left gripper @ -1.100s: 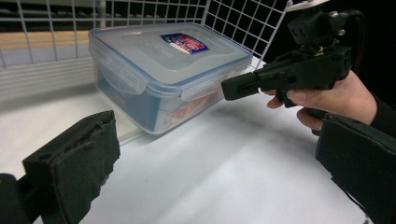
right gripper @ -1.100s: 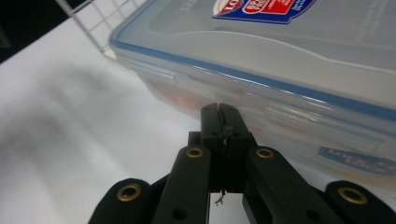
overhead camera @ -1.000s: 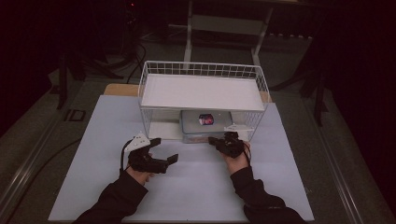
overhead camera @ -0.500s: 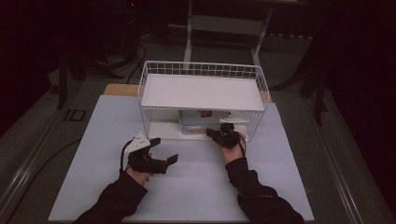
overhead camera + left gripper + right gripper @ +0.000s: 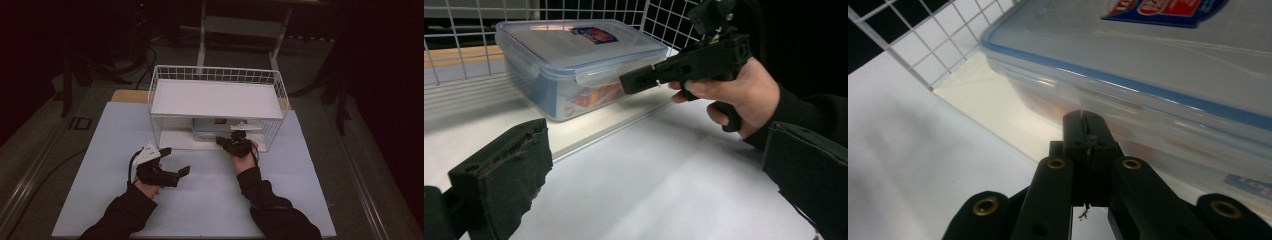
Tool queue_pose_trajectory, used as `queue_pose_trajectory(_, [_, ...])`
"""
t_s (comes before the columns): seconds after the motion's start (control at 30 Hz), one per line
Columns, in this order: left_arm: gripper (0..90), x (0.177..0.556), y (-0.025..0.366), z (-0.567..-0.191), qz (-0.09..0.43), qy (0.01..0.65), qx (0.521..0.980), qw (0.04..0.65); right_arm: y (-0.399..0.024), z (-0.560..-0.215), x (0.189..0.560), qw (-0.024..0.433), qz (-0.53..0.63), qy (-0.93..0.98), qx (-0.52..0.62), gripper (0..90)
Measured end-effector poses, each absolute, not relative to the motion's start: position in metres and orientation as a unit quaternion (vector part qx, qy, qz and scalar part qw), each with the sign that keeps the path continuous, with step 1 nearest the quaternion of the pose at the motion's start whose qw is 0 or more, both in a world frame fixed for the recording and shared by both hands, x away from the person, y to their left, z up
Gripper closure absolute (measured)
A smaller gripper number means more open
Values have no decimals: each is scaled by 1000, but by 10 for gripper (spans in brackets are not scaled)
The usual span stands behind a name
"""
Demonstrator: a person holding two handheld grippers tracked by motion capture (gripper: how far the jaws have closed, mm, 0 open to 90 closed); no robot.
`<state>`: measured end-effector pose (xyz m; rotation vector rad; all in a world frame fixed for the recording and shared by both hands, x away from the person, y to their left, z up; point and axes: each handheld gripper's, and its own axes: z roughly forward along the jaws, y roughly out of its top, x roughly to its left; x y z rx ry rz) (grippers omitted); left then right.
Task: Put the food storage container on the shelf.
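Item: clear plastic food container (image 5: 574, 60) with blue-rimmed snap lid and a printed label on top. Location: lower level of a white wire shelf rack (image 5: 215, 100), under its upper shelf, near the open front edge; the side latch faces the right gripper.

Right gripper (image 5: 235, 143): jaws pressed together, nothing between them, tips at or just short of the container's near side wall below the lid rim; contact cannot be confirmed. Judged step: nudging the container along the lower shelf with closed tips. To do it well, keep the tips low on the wall, under the rim, and press squarely so the box slides straight rather than pivoting or tipping; stay clear of the latch and the rack's wires.

Left gripper (image 5: 175, 162): jaws spread wide, holding nothing, resting low over the pale table mat (image 5: 100, 165), well apart from the rack. Best left idle, or ready to steady the rack if it shifts.
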<state>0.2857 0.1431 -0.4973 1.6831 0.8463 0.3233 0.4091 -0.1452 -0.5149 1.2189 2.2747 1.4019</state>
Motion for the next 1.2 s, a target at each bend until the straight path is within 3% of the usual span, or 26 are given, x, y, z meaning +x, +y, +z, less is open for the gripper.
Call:
queue_pose_trajectory(0.17, [0,285,143,-495,144,361,718,577,-143,-510,396,97,485,773,398,793])
queue_pose_trajectory(0.37, [0,282,142,-489,143,351,722,578,-146,-505,378,108,504,765,385,394])
queue_pose_trajectory(0.53, [0,276,138,-483,149,337,729,577,-153,-499,362,88,530,761,364,187])
queue_pose_trajectory(0.63, [0,273,137,-479,151,325,733,578,-159,-494,350,85,541,760,350,144])
queue_pose_trajectory(1.2, [0,247,156,-471,134,326,750,559,-211,-477,299,111,550,760,329,152])
